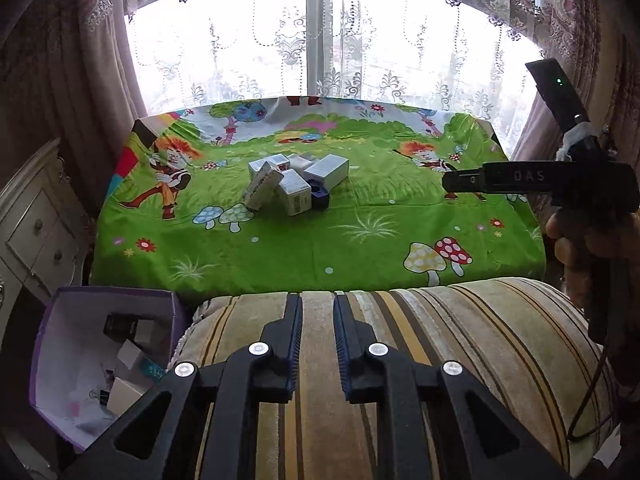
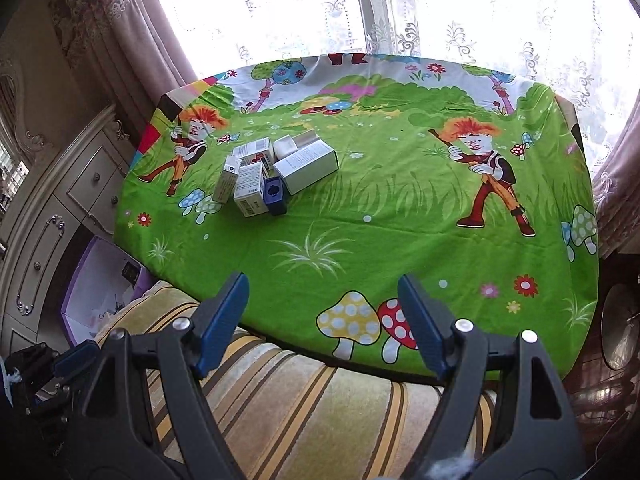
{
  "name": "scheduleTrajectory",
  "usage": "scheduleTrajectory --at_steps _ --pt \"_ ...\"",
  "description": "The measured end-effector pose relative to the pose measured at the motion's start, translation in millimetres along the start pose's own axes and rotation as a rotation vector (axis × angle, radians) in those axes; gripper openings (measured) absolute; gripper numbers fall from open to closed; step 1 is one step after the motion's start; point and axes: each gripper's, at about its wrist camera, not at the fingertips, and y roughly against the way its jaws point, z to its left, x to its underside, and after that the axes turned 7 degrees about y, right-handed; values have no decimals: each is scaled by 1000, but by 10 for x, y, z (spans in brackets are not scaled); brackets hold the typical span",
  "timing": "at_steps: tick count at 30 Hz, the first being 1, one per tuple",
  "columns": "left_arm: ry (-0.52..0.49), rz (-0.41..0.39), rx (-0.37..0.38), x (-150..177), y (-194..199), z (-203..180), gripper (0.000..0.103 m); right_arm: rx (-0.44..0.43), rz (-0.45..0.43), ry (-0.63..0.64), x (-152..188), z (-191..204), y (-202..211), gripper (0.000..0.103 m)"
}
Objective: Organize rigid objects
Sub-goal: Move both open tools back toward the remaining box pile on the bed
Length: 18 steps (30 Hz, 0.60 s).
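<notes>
Green cartoon-print cloth (image 2: 360, 216) covers the table, which stands against a lace-curtained window (image 1: 320, 40). Small boxes (image 2: 272, 168) sit clustered left of centre on the cloth, a dark blue one (image 2: 276, 196) at the near edge of the cluster. Striped cushion (image 1: 440, 340) lies along the table's near edge; a purple bin (image 1: 100, 360) holding oddments stands at its left, beside a cream cabinet (image 2: 60, 216). Left gripper (image 1: 318, 300) clenched on nothing, over the cushion. Right gripper (image 2: 322, 284) released, empty, above the table's near edge.
</notes>
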Motion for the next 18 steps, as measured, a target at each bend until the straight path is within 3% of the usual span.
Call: scheduleTrajectory --at_steps 4,6,7,9,12,15,18 --pt "-33 -56 -128 -216 -199 85 16 -17 -2 8 11 61 -25 80" --pt "28 5 -101 -333 -375 220 16 -32 -6 7 13 73 -31 80" --pt "25 -4 -94 -366 -388 226 16 -36 -6 10 12 84 -37 81" --pt "-35 -48 -130 -406 -388 145 16 -32 -6 -2 -5 96 -46 82" --pt "-29 -5 -174 -455 -620 165 16 -59 -9 -14 -36 125 -70 83" --pt "-2 49 -148 -479 -749 210 16 -72 -2 8 -54 201 -99 84" --pt "-12 56 -47 -495 -683 153 18 -55 -6 37 -59 227 -130 84"
